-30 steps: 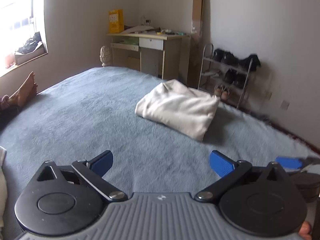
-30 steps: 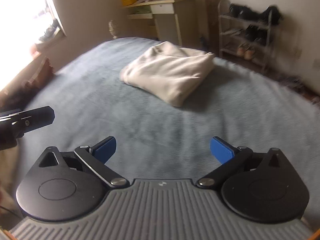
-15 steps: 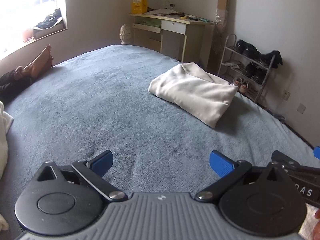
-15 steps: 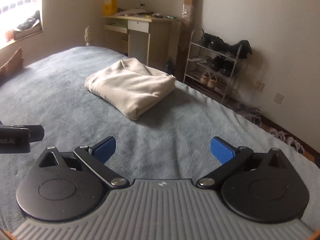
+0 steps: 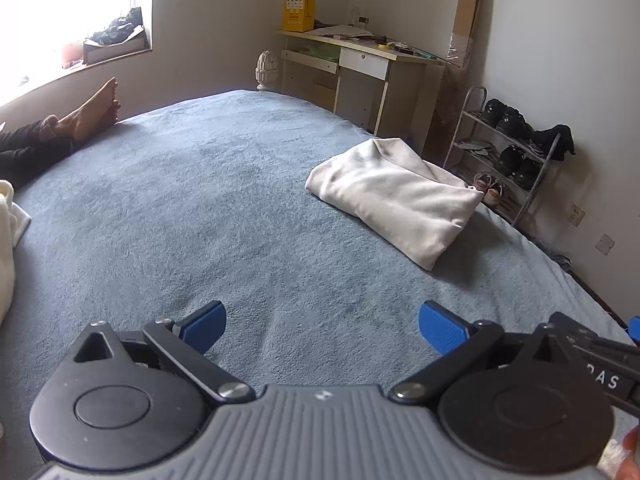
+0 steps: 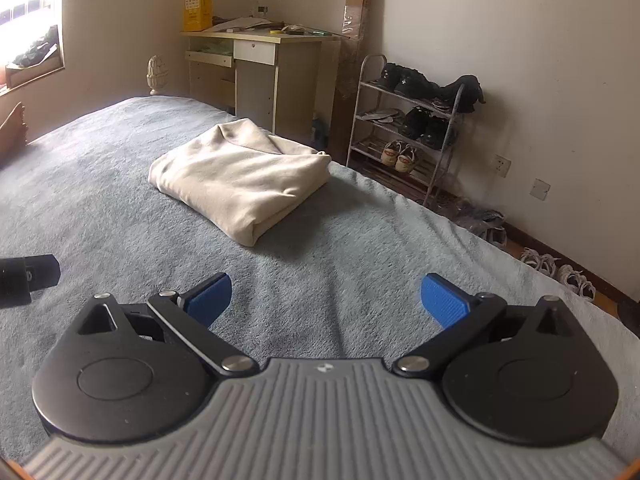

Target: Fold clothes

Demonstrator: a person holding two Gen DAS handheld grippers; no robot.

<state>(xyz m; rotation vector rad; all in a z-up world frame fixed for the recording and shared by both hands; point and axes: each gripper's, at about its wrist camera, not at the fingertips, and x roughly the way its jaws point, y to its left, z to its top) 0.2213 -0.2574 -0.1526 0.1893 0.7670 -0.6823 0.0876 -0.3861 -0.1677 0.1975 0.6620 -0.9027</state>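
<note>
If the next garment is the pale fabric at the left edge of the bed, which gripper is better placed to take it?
Left, probably. The pale fabric lies beside the open left gripper and is out of the right view. The open right gripper faces the folded cream garment.

Daylight from the blown-out window [image 5: 60, 8] at left lights both sharp frames; fisheye bends the edges.

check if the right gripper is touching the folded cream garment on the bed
Apart. In the right wrist view the open right gripper has a stretch of bare blue blanket showing between its fingertips and the folded cream garment.
</note>
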